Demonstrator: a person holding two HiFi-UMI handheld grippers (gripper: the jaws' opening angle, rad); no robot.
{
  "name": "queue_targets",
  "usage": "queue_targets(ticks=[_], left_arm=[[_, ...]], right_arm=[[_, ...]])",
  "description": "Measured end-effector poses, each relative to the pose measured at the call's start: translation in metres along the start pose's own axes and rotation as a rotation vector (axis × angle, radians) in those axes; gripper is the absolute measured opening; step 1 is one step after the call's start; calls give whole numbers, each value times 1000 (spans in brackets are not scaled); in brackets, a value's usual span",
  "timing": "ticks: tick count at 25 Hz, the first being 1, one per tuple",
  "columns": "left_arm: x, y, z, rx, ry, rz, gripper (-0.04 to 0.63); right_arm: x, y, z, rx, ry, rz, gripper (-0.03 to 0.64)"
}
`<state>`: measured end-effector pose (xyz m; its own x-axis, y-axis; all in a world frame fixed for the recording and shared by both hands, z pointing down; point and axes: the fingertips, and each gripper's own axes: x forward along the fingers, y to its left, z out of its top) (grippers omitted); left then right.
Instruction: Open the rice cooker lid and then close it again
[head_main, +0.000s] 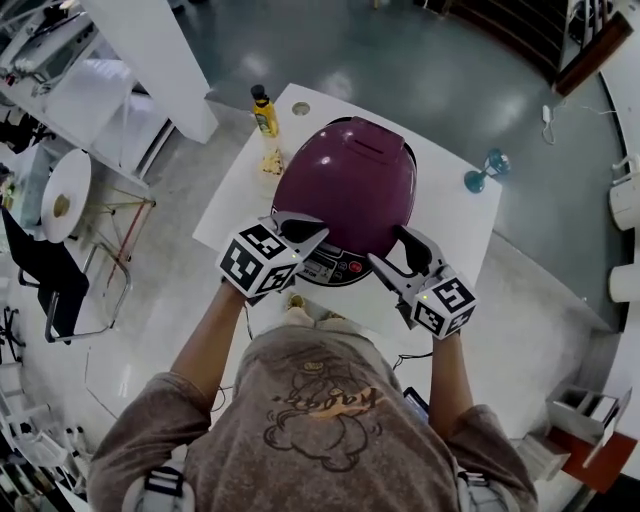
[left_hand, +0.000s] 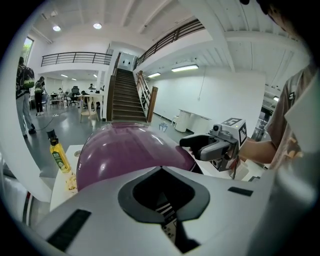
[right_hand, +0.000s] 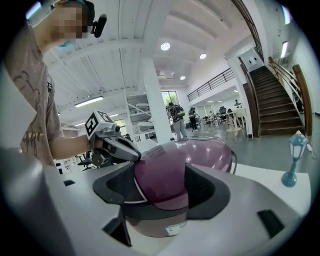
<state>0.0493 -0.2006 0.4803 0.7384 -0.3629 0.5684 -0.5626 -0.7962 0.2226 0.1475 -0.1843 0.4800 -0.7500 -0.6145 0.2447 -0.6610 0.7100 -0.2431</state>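
A purple rice cooker (head_main: 345, 185) stands on the white table (head_main: 455, 215) with its domed lid down and its control panel (head_main: 335, 268) facing me. My left gripper (head_main: 305, 232) is at the cooker's front left, jaws together in a point against the lid's edge, nothing held. In the right gripper view the left gripper (right_hand: 131, 154) tapers onto the purple lid (right_hand: 200, 160). My right gripper (head_main: 398, 258) is at the front right with its jaws apart. In its own view the lid shows between the pads, which do not press on it. In the left gripper view the right gripper (left_hand: 192, 142) hovers beside the dome (left_hand: 125, 150).
A yellow bottle (head_main: 264, 110) and some crumbs (head_main: 271, 160) sit at the table's far left corner. A blue stemmed ornament (head_main: 485, 172) stands at the right edge. A chair (head_main: 60, 290) and a round white table (head_main: 65, 195) are on the floor to the left.
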Motion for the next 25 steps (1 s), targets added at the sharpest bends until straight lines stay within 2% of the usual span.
queue_targets(ticks=[6,10,19,25], left_arm=[[-3,-4,-3,57,-34,60,20],[-11,-5,-1,60,-81,87,20],[-58,0,0,-41,-275,134,20],[-86,-19,-15,-32,-330,98,20]], right_arm=[[-2,2,-1,23,-41,2,302],[-4,1,0,19,-35,-10,301],[-19,21,9,46,-97,-114,293],[-33,62,-4,39,-95,-172,281]])
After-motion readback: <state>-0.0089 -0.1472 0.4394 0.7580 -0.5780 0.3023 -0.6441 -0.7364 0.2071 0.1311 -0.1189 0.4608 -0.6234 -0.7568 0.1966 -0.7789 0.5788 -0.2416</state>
